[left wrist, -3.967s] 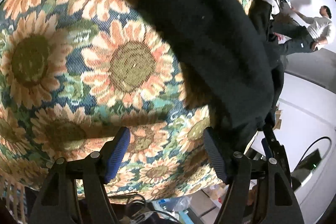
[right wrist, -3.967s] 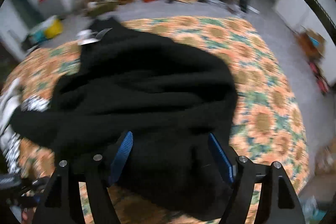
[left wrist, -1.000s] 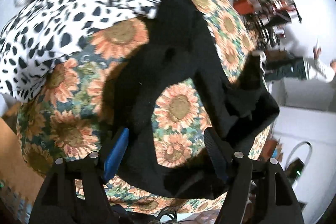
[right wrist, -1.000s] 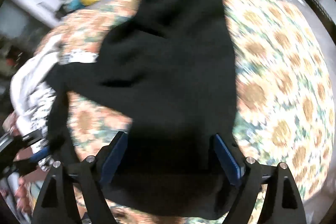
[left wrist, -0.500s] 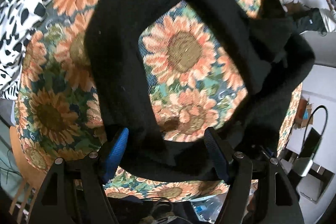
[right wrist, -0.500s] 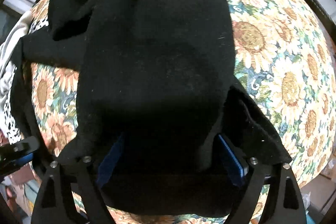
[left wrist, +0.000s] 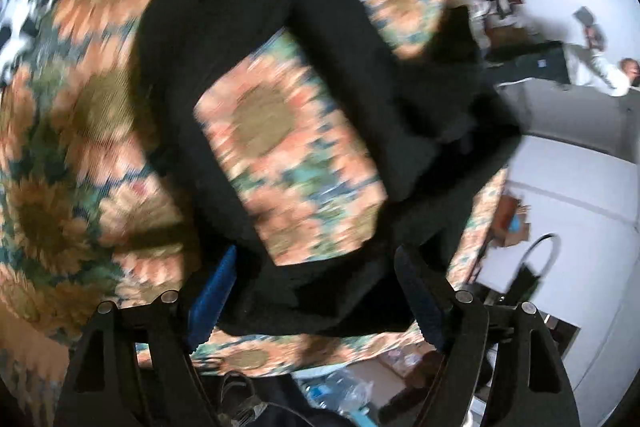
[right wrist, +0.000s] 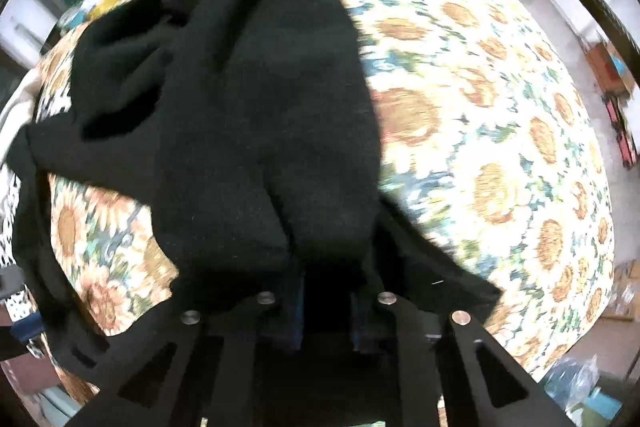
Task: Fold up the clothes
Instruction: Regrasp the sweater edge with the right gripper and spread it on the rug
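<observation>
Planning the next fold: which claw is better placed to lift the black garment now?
Right. The right claw has just closed on the black garment. The left claw stands open, cloth loose between its fingers.

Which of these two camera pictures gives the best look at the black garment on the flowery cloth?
The right wrist view: the black garment fills it, bunched lengthwise across the sunflower cloth, its near edge pinched in the right gripper. The left wrist view is blurrier, showing only a loop of the garment between the open left gripper.

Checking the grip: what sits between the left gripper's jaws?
In the left wrist view, a strip of the black garment crosses between the open jaws of the left gripper; the pads aren't pressing it.
</observation>
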